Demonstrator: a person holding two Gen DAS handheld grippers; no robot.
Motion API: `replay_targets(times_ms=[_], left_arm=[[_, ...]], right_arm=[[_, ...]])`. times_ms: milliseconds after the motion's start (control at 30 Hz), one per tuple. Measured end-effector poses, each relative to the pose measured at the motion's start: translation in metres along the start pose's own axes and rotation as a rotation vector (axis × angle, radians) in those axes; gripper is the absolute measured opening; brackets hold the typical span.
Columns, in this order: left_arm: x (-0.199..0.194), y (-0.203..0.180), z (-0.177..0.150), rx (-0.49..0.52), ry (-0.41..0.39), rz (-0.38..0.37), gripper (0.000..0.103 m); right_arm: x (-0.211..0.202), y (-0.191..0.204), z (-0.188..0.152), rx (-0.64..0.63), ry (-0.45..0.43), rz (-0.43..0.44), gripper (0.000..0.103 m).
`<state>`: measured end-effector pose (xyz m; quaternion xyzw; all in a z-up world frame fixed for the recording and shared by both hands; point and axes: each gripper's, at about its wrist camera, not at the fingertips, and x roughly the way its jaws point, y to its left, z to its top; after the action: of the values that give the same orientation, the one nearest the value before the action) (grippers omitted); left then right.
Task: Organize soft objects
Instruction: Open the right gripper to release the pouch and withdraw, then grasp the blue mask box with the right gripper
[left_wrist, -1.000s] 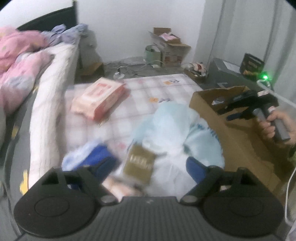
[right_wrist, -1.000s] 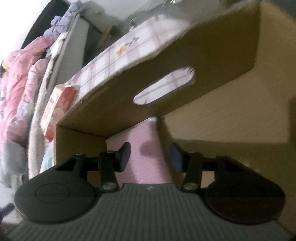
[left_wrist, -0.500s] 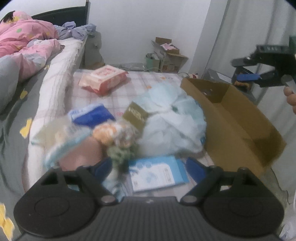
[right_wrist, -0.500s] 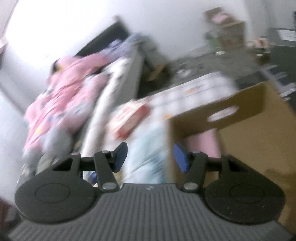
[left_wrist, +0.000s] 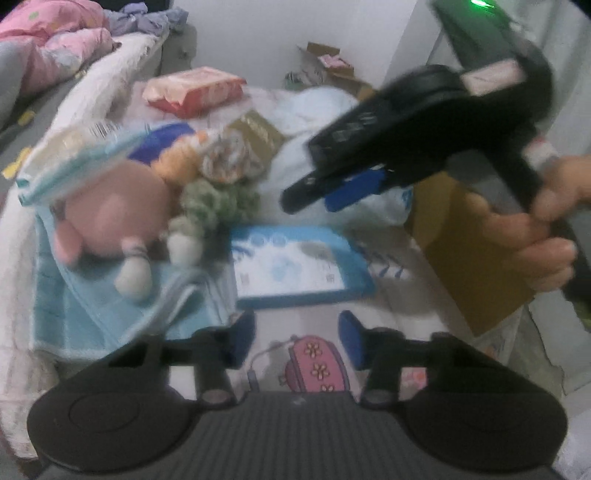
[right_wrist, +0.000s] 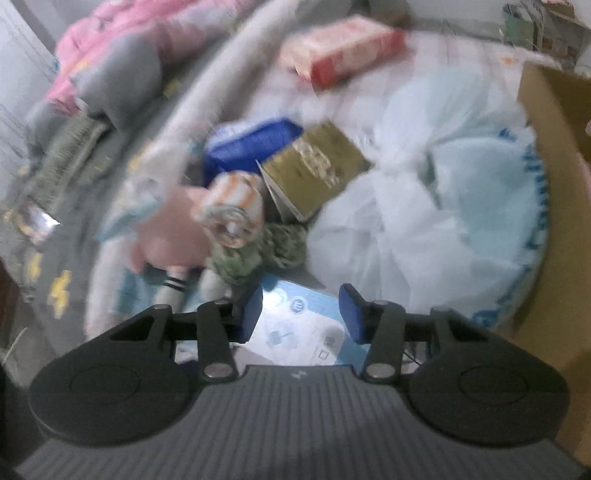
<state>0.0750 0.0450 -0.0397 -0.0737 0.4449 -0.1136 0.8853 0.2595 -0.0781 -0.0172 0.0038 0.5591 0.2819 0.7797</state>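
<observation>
The flat blue pack (left_wrist: 295, 266) lay longways across the bed (left_wrist: 388, 317), both grippers (left_wrist: 295, 341) (right_wrist: 301, 314) closing on nothing.

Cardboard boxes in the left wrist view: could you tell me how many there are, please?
2: an open cardboard box beside the mattress at right, partly behind the hand, and a smaller cardboard box by the far wall. Others may be hidden.

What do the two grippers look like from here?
Both are black handheld tools. The left gripper has two black fingers tipped with blue pads, round black discs on either side and a ribbed grey body. The right gripper matches it. From the left wrist view, the right tool also shows a light label strip and a bare hand on its handle; no sleeve is visible.
</observation>
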Motion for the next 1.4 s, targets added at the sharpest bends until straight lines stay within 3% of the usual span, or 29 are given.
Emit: replay_targets(times_ms=[233,433,667,933,1067,1400], left_arm=[[0.005,-0.002,-0.009,0.02,0.023,-0.039,0.038],[0.01,0.001,-0.01,0.003,0.045,-0.069,0.036],[0.005,0.019,-0.015,-0.039,0.063,-0.077,0.035],[-0.012,0.041,-0.019,-0.071,0.097,-0.12,0.038],[-0.013,0.04,-0.019,-0.054,0.124,-0.16,0.053],[0.011,0.013,-0.016,0.033,0.149,-0.084,0.056]], right_arm=[[0.043,0.002,0.005,-0.027,0.041,-0.106,0.043],[0.054,0.0,0.003,-0.013,0.053,-0.127,0.043],[0.051,-0.016,-0.012,0.094,0.118,-0.073,0.045],[0.03,-0.029,-0.053,0.234,0.206,0.017,0.045],[0.027,-0.032,-0.065,0.302,0.24,0.093,0.046],[0.027,-0.028,-0.063,0.26,0.191,0.083,0.046]])
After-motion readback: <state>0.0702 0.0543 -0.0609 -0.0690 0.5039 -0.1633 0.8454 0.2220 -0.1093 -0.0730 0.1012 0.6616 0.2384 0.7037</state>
